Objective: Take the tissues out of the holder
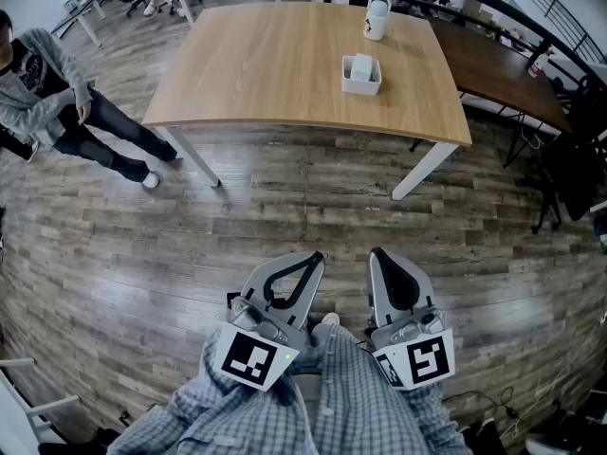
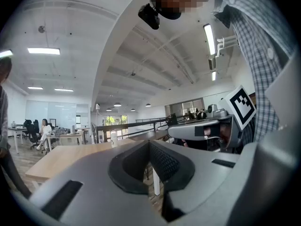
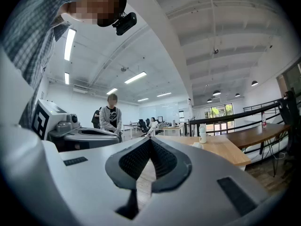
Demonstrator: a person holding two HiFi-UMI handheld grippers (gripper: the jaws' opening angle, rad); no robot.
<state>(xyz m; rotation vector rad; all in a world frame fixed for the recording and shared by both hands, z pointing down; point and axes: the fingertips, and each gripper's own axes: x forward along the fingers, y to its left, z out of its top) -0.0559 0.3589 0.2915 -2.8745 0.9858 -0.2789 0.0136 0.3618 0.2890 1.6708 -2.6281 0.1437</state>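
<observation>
Plank flooring (image 1: 190,245) spreads beneath both grippers at six o'clock. The left gripper (image 1: 316,256) and right gripper (image 1: 377,253) each have their fingers pressed together on nothing. Toward twelve o'clock stands the pale wooden counter (image 1: 266,64). A white holder (image 1: 361,85) sits on it near one o'clock with the tissues (image 1: 361,65) upright inside, and a white cup (image 1: 377,17) stands farther back. A person (image 1: 47,93) stands at ten o'clock, a darker table (image 1: 503,69) at two.

My left gripper (image 1: 316,258) and right gripper (image 1: 377,253) are side by side, close in front of my body, roughly level, pointing forward. Both pairs of jaws closed tip to tip, nothing between. Checked sleeves (image 1: 360,415) just behind.
</observation>
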